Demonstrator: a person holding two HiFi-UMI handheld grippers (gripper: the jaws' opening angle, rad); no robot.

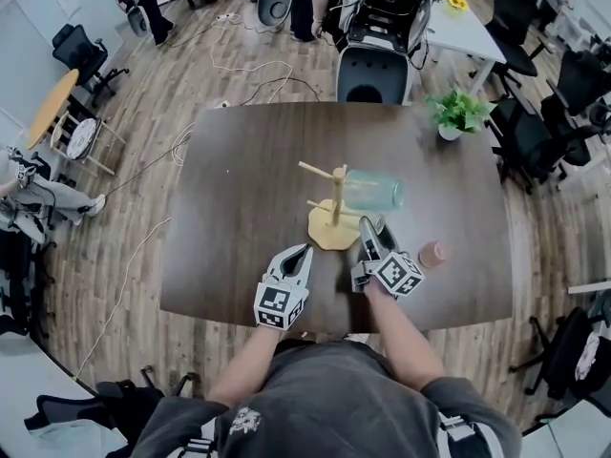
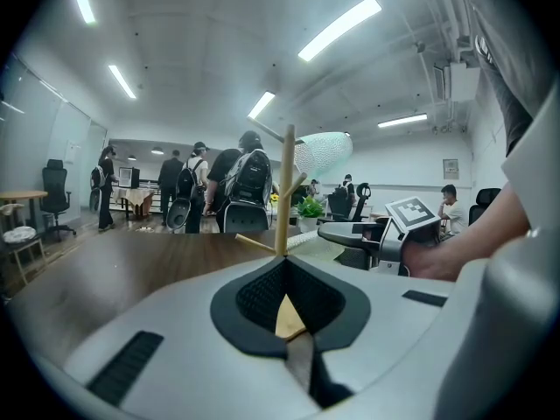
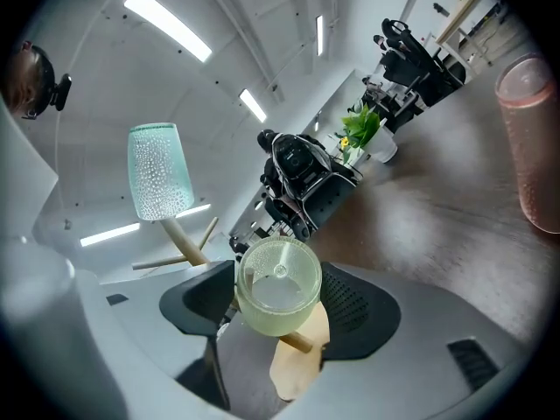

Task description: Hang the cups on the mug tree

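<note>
The light wooden mug tree with a flat pale base stands in the middle of the dark brown wooden table. A pale teal dimpled plastic cup hangs on an upper peg on its right side. The right gripper reaches in from the near right, low beside the trunk. Its jaws stand wide, with a translucent yellow-green dimpled plastic cup filling the gap, its sides against both pads and its bottom turned back toward the gripper. The cup sits just in front of the trunk above the base; whether it rests on a peg cannot be told. The left gripper hovers near the base on the near left, its jaws closed together and empty. A translucent pink plastic cup stands on the table right of the right gripper, and a small green potted plant sits at the far right
</note>
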